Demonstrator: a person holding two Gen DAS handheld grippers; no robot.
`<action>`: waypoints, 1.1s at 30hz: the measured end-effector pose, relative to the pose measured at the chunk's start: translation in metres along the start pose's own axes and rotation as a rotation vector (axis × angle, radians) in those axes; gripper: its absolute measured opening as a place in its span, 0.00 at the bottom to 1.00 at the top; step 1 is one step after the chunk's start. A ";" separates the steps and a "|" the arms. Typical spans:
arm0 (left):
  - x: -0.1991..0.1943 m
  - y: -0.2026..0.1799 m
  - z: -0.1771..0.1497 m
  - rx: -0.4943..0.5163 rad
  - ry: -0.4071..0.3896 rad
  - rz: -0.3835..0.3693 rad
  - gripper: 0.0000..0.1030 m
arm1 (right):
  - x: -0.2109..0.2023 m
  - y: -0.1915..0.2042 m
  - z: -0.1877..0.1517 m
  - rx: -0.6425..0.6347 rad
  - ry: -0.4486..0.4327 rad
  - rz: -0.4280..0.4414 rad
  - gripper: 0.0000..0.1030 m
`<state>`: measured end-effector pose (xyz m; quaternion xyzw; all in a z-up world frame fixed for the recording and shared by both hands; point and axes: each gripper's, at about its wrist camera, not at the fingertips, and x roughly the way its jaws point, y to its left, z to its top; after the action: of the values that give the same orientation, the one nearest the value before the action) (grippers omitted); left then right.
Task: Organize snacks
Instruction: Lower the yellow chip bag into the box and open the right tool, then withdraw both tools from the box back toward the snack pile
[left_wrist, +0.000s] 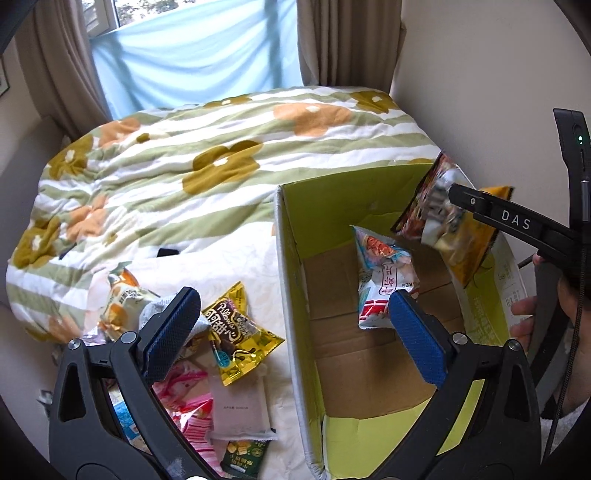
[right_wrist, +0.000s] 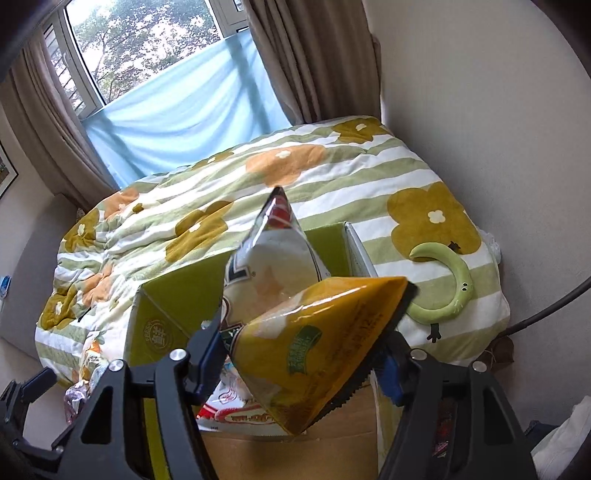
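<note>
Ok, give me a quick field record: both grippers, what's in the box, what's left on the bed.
left gripper: jaws open, empty, straddling the box's left wall
right gripper: jaws shut on yellow bag, held over the box
box: open; one white-and-red packet inside
pile: several packets on the bed, left of the box
bed: floral quilt

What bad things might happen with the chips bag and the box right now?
The right gripper pinches only one end of the big yellow chips bag, so it might slip or get crushed. The bag hangs over the green cardboard box near its far wall and may drop outside. The open left gripper straddles the box's wall and may bump it.
</note>
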<state>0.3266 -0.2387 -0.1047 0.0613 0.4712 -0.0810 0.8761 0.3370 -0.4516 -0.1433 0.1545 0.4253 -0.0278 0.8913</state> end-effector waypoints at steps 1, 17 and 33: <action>0.001 0.001 0.000 -0.005 0.003 0.003 0.98 | 0.003 0.000 -0.002 0.004 -0.011 0.002 0.98; -0.013 -0.001 -0.009 -0.058 -0.016 0.004 0.98 | -0.022 -0.004 -0.018 -0.100 0.015 0.045 1.00; -0.117 0.039 -0.057 -0.026 -0.199 0.048 0.98 | -0.134 0.039 -0.060 -0.227 -0.158 0.072 1.00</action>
<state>0.2245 -0.1799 -0.0373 0.0526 0.3813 -0.0596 0.9210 0.2133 -0.4074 -0.0662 0.0653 0.3483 0.0401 0.9342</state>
